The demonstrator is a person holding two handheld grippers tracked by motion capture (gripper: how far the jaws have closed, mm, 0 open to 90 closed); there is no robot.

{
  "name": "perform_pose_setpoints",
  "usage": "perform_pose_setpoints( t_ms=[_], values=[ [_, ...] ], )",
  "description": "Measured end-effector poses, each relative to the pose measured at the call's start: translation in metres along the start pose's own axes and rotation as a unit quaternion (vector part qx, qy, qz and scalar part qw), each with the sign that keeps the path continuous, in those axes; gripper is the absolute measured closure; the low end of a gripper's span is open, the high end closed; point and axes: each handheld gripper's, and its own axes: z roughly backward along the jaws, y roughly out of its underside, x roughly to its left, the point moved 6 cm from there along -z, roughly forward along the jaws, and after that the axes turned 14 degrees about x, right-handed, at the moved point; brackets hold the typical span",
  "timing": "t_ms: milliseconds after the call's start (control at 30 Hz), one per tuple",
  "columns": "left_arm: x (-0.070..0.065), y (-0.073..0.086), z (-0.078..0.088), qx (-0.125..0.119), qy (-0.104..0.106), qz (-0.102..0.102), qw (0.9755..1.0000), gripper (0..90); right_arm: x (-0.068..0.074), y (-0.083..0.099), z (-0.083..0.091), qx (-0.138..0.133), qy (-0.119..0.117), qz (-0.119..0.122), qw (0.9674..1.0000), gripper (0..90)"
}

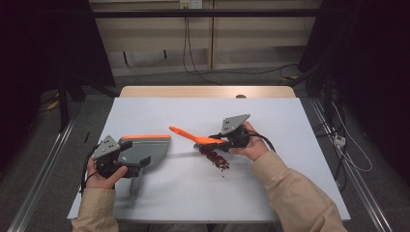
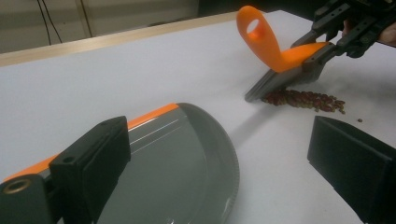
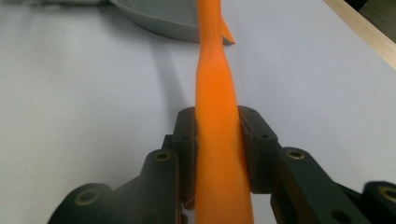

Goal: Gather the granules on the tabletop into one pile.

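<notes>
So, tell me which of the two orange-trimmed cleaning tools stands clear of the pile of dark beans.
The grey plastic dustpan with the orange rim, by the left gripper. The orange-handled brush, clamped in the right gripper, has its bristles on the beans.

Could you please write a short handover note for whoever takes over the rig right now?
Right hand-held gripper: shut on the orange handle of the brush, bristles down at the beans.
Left hand-held gripper: jaws apart on either side of the grey dustpan's rear; whether it grips is unclear.
Beans: a small pile on the white table by the brush, a few loose ones beside it.
Done: brush picked up, dustpan set facing the pile.
Left: sweep the beans into the dustpan, which shows none inside.
</notes>
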Motion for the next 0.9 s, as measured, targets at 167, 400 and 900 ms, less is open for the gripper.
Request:
perform_pose_setpoints(
  t_ms=[167,400,900],
  values=[
    [0.000,0.000,0.000,0.001,0.000,0.000,1.0000,5.9,0.008,0.001,0.002,0.000,-0.001,-0.002,1.0000,71.1],
    [-0.001,0.000,-0.001,0.000,0.001,0.001,1.0000,5.9,0.017,0.002,0.004,-0.004,-0.004,0.002,1.0000,71.1],
    [-0.001,0.000,-0.001,0.001,0.001,-0.001,1.0000,5.8,0.021,-0.001,0.004,-0.013,0.007,-0.002,0.9999,71.3]
  ],
)
